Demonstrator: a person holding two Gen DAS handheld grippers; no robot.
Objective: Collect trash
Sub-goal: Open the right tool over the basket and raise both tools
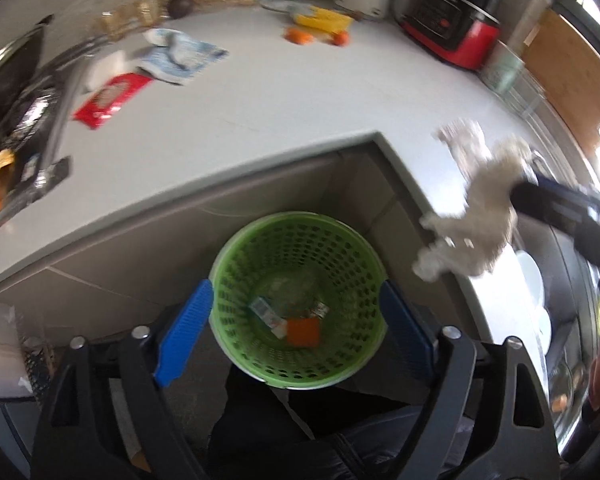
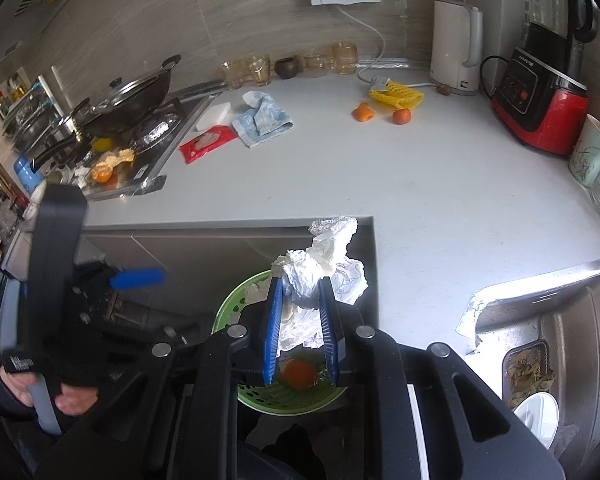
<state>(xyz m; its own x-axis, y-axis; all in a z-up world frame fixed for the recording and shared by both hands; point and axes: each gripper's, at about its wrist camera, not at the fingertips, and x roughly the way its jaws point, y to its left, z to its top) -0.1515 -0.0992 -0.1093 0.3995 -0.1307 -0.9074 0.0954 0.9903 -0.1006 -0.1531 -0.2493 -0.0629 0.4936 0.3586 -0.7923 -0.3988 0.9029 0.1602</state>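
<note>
Green basket (image 1: 298, 300) holds orange piece (image 1: 303, 331), small wrappers. Your right gripper (image 2: 300, 312) pinches crumpled paper (image 2: 324, 272) above basket rim, wad's long axis running up past blue fingers (image 2: 275, 320). Your left gripper (image 1: 296, 320) spread wide, straddling basket.

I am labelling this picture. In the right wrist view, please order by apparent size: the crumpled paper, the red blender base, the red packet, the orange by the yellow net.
1. crumpled paper, though it is nearest the camera
2. red blender base
3. red packet
4. orange
</note>
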